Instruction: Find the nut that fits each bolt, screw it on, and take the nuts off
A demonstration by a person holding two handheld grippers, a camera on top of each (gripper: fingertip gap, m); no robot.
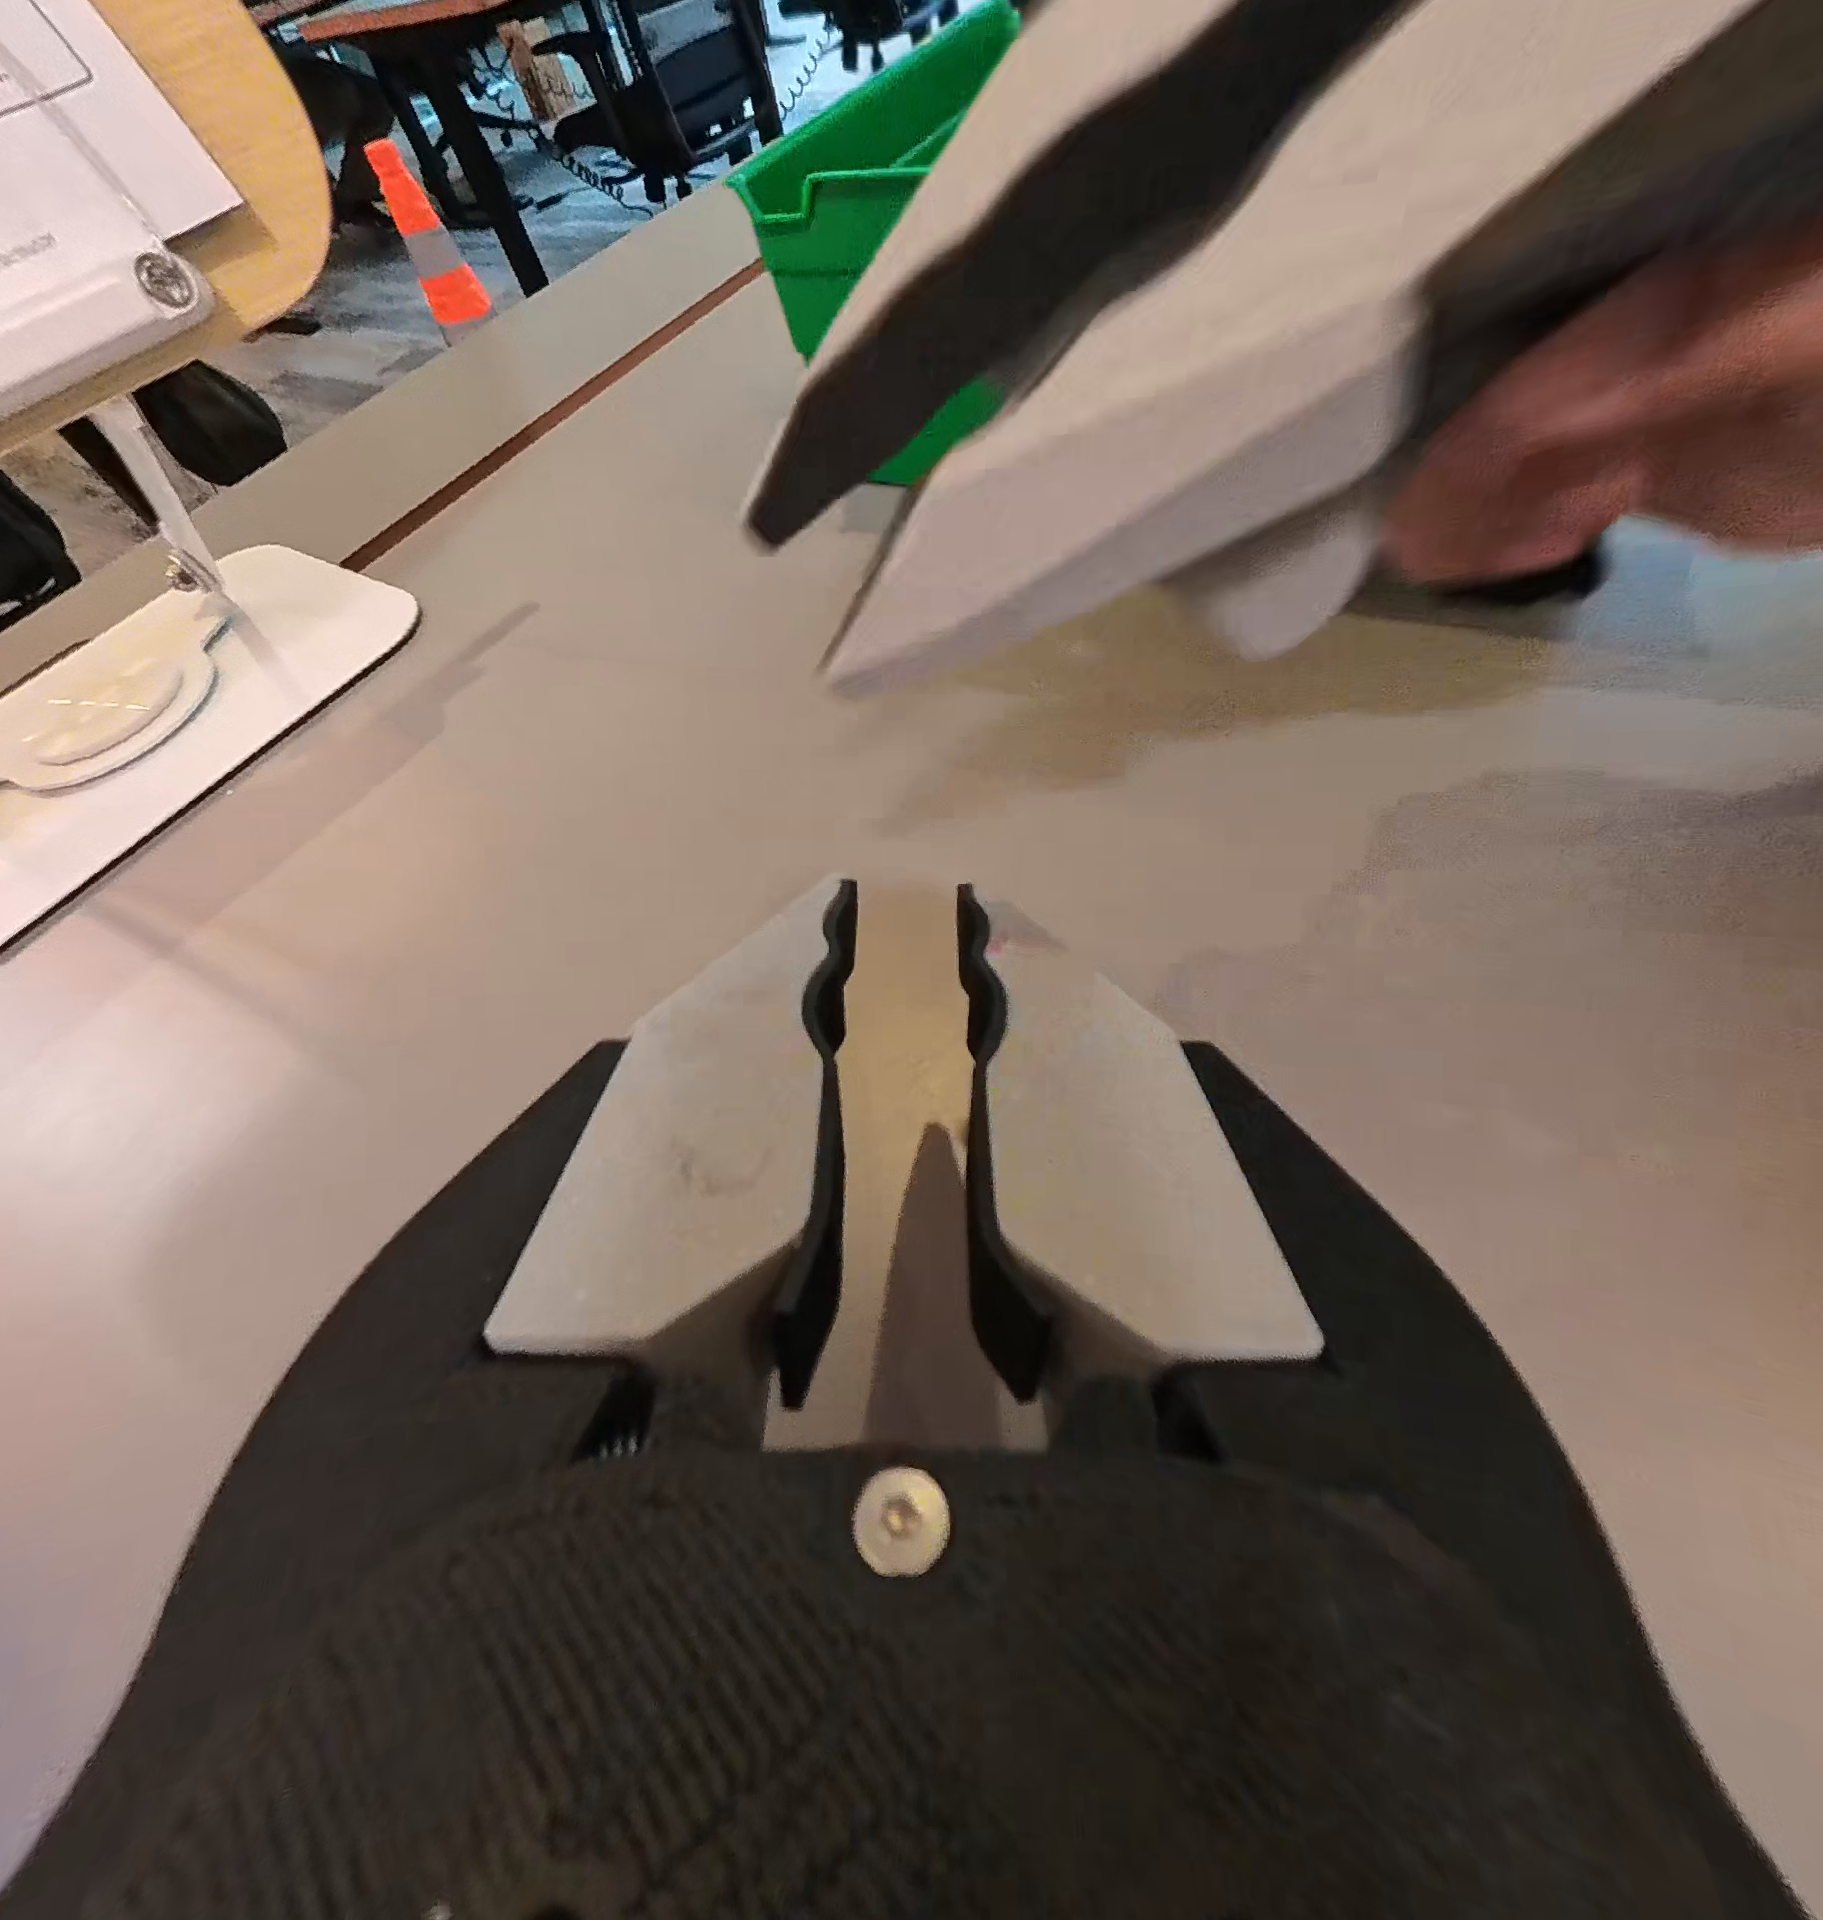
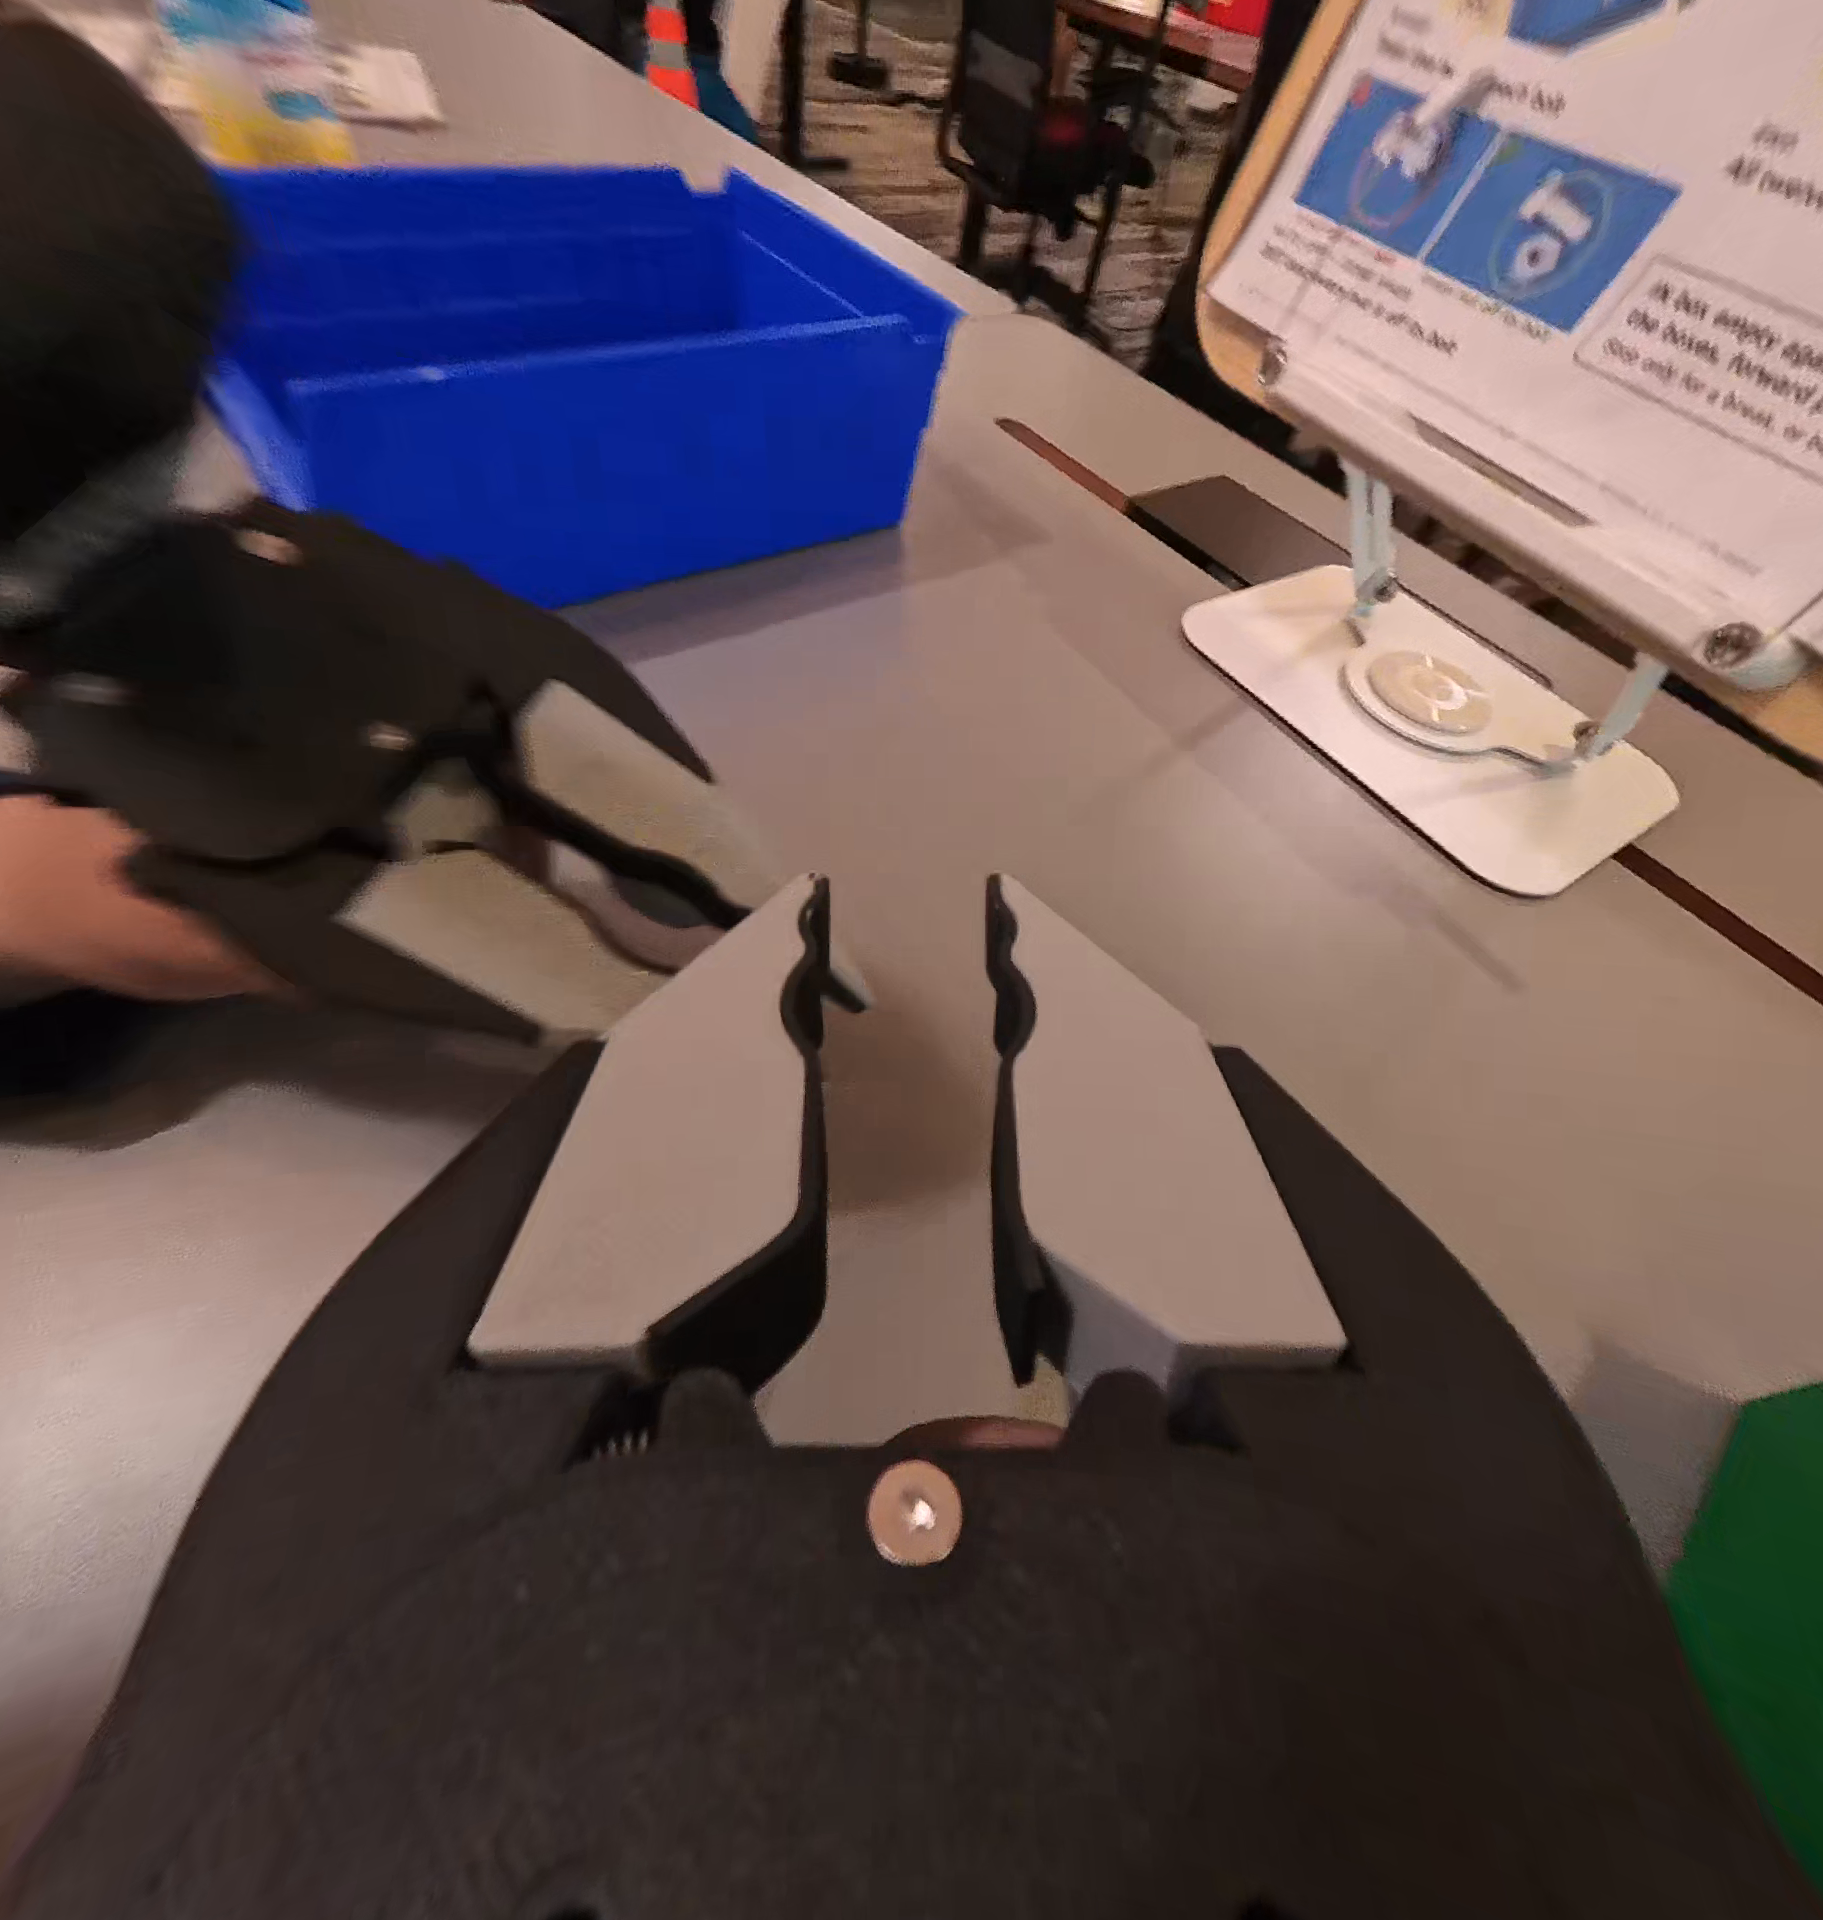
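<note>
Both the left gripper [image 1: 905,894] and right gripper [image 2: 902,888] hover with fingers parted, holding nothing, over the bare grey surface [image 2: 1146,935]. No bolts or nuts visible; progress cannot be judged.

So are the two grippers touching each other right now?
Cannot tell. In the right wrist view the left gripper tips pass behind the right gripper, hiding any gap; the left wrist view is too blurred.

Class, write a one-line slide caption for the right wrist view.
Open, empty right gripper above a grey table, left gripper alongside, blue bin behind, instruction stand to the right.
</note>
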